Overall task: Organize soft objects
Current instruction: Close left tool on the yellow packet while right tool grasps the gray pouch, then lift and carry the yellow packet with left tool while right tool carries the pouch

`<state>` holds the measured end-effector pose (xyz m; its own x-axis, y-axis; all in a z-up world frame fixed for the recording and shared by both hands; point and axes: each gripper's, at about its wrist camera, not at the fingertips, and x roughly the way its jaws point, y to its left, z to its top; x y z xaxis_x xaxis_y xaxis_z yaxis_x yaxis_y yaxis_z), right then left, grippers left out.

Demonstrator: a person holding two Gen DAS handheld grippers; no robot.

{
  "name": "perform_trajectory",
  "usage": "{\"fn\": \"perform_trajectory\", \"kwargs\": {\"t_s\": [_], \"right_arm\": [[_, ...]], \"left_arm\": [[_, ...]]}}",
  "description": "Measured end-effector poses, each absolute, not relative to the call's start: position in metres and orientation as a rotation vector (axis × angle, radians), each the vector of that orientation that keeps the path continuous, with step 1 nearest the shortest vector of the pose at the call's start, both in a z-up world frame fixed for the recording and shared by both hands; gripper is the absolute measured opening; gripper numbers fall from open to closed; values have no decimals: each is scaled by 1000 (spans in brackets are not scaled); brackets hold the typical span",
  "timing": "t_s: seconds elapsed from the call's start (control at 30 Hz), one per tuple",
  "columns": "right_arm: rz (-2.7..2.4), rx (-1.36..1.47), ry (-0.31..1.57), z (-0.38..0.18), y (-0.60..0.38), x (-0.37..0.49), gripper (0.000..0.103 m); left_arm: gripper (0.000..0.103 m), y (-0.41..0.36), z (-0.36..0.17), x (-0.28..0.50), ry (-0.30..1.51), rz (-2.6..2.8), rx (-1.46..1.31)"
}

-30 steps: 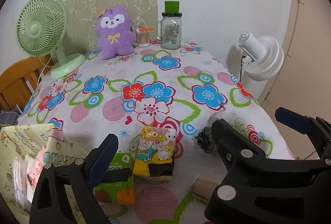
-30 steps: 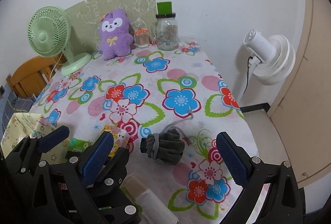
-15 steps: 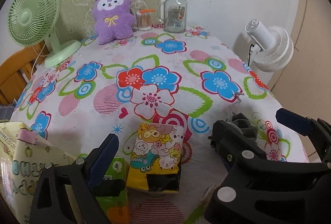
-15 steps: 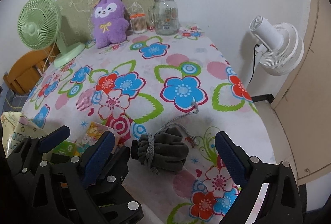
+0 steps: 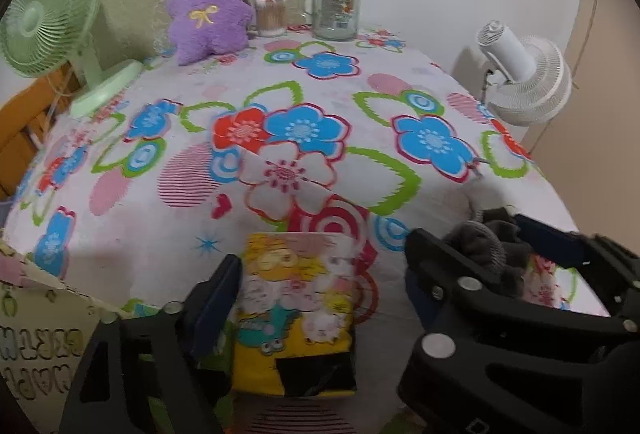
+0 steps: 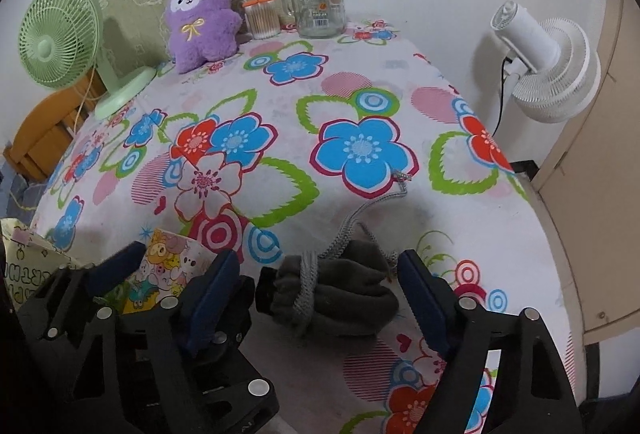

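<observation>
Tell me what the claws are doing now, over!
Left claw open around the yellow cartoon pack. Right claw open around the grey cloth bundle. Neither gripped yet. Nothing blocking.

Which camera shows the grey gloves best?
The right wrist view: the grey gloves lie whole, cord wrapped round them, between the open right tongs. In the left wrist view, black tongs hide most of them.

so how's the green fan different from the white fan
The green fan stands on the flowered table on its own round base, its head upright. The white fan is off the table's right edge, beside the wall, its head turned away so its motor housing shows, with a dark cord below it. Both have round slatted grilles.
</observation>
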<state>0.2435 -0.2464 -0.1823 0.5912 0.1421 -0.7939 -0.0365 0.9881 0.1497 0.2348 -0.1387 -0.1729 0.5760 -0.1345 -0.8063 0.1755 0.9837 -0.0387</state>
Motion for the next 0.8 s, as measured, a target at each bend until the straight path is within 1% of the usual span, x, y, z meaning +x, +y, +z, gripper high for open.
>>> {"fn": "perform_trajectory", "kwargs": {"t_s": [0.03, 0.07, 0.2, 0.3, 0.8], "right_arm": [[110, 129, 935, -182, -247, 243, 76], [107, 131, 937, -182, -247, 243, 67], [88, 97, 935, -182, -244, 242, 67], [84, 96, 929, -180, -244, 240, 66], [71, 103, 862, -150, -249, 213, 64]], "left_arm": [[66, -140, -173, 235, 943, -178, 50], [56, -141, -174, 235, 948, -175, 62], [51, -141, -175, 235, 948, -181, 62], [48, -141, -173, 234, 948, -195, 52], [48, -144, -143, 208, 879, -208, 65]]}}
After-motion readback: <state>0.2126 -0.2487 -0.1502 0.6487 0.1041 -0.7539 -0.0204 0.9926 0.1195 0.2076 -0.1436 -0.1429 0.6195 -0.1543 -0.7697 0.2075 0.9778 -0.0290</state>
